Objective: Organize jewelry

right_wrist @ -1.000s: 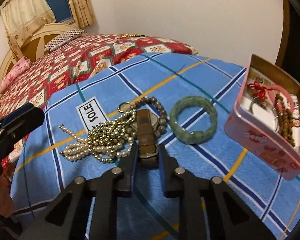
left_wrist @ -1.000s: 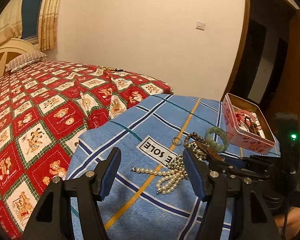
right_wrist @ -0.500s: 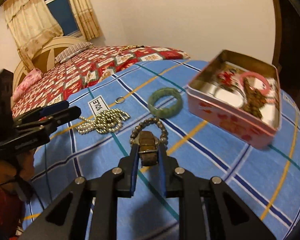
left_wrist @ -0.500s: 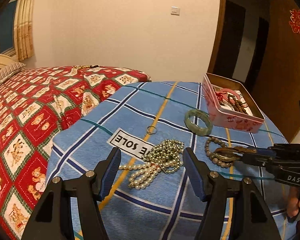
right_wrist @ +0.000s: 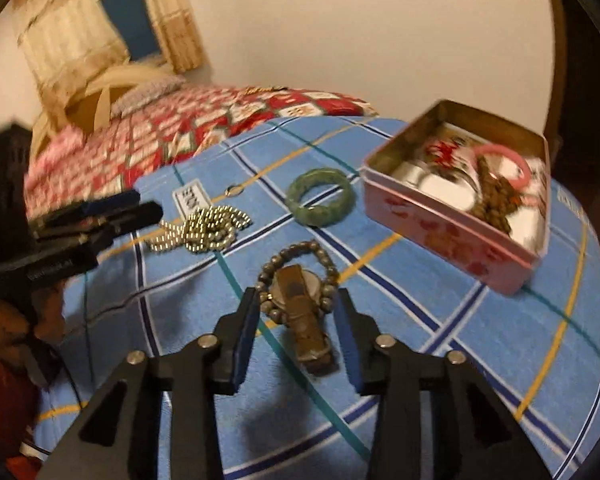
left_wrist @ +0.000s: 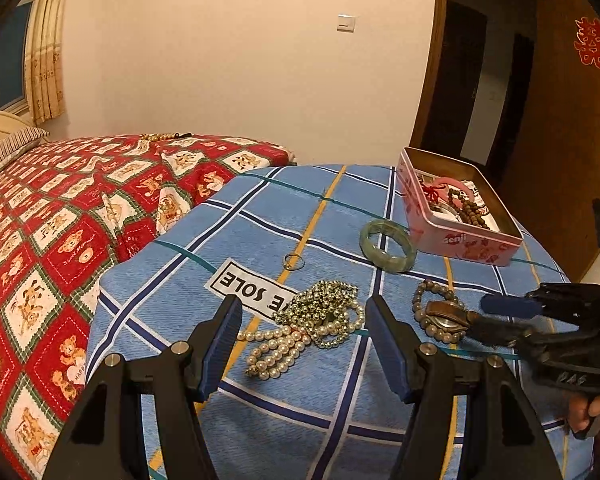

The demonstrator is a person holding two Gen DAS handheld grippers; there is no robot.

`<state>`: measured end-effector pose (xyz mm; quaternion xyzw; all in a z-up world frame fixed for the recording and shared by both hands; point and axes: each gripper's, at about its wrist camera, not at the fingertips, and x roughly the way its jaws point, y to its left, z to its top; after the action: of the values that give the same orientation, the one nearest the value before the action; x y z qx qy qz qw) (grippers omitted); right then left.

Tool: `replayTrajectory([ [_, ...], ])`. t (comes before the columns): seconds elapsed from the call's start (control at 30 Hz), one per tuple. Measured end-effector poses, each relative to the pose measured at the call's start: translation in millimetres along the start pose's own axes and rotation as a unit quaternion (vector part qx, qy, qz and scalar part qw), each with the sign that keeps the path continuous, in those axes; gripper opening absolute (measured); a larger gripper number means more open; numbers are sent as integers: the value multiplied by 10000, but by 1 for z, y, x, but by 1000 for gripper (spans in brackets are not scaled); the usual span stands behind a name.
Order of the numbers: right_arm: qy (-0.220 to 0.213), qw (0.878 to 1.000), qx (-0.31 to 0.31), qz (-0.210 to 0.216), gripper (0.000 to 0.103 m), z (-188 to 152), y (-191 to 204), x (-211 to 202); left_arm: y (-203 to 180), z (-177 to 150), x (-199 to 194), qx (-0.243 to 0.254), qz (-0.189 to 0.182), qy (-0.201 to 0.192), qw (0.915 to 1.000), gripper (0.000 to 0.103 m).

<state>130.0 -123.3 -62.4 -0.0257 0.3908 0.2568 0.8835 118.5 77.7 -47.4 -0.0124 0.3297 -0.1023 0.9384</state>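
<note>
- Right wrist view: 1 pink tin (right_wrist: 452, 236), rectangular, metal, open; holds pink bangle (right_wrist: 504, 164), brown bead strand, red knot.
- On blue plaid cloth (right_wrist: 500, 344): 1 jade-green bangle (right_wrist: 320, 198), smooth ring; 1 pearl/gold bead pile (left_wrist: 312, 326); 1 thin wire ring (left_wrist: 294, 261); 1 watch (right_wrist: 304, 312), brown strap, lying w/ grey bead bracelet (right_wrist: 296, 278).
- Right gripper (right_wrist: 296, 316): jaws apart, either side of watch strap, not pinching.
- Left gripper (left_wrist: 300, 332): wide open, empty, hanging over pearl pile.
</note>
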Motion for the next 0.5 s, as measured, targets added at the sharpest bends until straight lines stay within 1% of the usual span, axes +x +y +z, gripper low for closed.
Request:
replayTrajectory([
  [0.1,244,9990,-261,-282,33,0,8,16,1,0,-1,-34,-5,-10,10000,64],
  [0.17,369,9972,-416,-497,26,-4,10,22,0,1,-2,-33,-13,-19,10000,64],
  [0.2,381,9971,-420,-510,21,-5,9,22,0,1,-2,-26,-10,-27,10000,64],
  [0.23,357,9975,-385,-482,21,-5,8,20,-1,1,-2,-26,-14,-31,10000,64],
  [0.33,17,9999,-34,-142,21,0,-3,6,-2,1,-2,-50,-90,-34,9999,64],
  [0.37,-161,9997,150,67,21,3,-8,-2,-2,1,-2,-55,-122,-31,9999,64],
  [0.43,-541,9956,555,532,21,6,-21,-18,-4,2,-1,-79,-197,-15,9998,64],
  [0.5,-813,9886,959,829,21,8,-35,-27,-8,2,0,-88,-309,20,9995,64],
])
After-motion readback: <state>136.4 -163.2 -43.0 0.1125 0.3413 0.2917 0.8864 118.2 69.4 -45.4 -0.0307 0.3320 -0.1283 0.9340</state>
